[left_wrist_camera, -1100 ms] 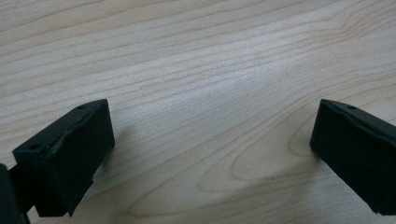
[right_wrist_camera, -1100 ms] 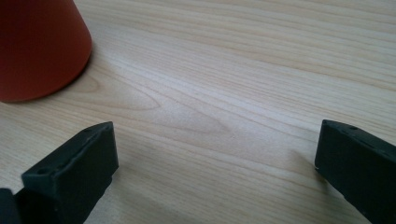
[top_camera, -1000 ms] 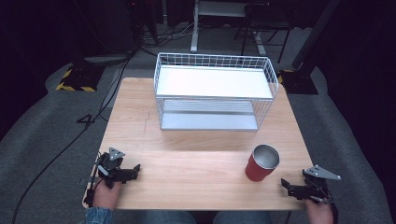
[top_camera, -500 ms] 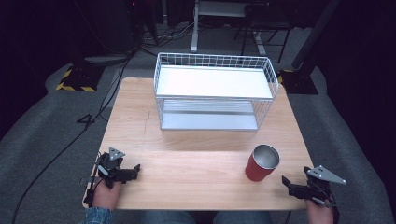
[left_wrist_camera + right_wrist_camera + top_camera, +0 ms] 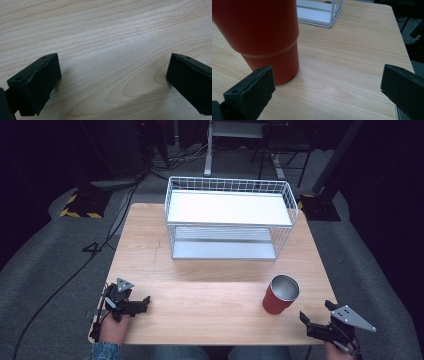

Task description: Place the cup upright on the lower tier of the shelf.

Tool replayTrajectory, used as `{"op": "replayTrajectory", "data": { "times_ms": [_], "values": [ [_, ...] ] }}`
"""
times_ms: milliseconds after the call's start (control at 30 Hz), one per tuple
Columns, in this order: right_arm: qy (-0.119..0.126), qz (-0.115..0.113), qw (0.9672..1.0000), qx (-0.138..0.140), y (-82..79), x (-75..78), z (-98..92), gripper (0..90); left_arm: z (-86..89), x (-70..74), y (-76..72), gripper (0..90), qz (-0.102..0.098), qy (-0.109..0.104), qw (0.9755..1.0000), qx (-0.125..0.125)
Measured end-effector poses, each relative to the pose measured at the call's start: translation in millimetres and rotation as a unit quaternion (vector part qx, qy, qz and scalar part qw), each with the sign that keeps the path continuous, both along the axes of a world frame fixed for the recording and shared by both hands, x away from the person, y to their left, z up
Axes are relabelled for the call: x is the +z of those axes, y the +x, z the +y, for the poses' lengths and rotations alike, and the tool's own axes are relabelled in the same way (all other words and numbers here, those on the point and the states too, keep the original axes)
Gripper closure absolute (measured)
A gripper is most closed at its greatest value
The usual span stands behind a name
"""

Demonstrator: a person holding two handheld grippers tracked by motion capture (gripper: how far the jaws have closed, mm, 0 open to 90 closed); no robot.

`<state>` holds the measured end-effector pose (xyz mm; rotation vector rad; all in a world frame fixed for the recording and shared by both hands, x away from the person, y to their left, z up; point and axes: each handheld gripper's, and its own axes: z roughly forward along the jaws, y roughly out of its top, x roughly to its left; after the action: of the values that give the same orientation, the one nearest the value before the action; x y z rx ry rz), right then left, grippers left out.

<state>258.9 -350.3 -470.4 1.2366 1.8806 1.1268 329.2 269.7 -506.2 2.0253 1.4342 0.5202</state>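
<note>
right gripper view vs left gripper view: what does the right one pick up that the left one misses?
Right gripper view: the red cup standing upright close ahead, off toward one jaw and not between the two, with a corner of the white wire rack behind it and the table edge.

Left gripper view: bare wood grain close up between the jaws of the left gripper.

Shared: the wooden table, and each gripper's two black jaws spread wide with nothing between them, the right gripper included.

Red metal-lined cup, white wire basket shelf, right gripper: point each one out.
Red metal-lined cup [image 5: 278,303], high view, on its red outer wall.
White wire basket shelf [image 5: 230,185], high view, on its far wire rim.
Right gripper [image 5: 313,319], high view, midway between its open jaw tips.
</note>
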Motion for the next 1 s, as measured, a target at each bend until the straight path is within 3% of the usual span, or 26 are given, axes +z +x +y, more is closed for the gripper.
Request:
{"op": "replayTrajectory", "data": {
  "times_ms": [167,467,700,1000],
  "values": [
    [-0.004,-0.021,0.9998,0.005,-7.9,4.6,6.8,0.0,0.0,0.0,0.0,0.3,0.0,0.0,1.0,0.0],
    [-0.018,-0.036,0.9991,0.016,-12.2,7.0,17.0,0.0,0.2,0.1,0.1,0.3,0.0,0.001,1.0,-0.002],
    [-0.021,-0.039,0.9986,0.029,-4.6,6.7,28.3,0.0,-0.1,0.0,-0.1,0.3,0.0,0.0,1.0,-0.001],
    [-0.008,-0.039,0.9988,0.03,7.8,5.6,38.8,0.0,-0.1,0.0,0.0,0.3,0.0,0.0,1.0,-0.001]
  ]
}}
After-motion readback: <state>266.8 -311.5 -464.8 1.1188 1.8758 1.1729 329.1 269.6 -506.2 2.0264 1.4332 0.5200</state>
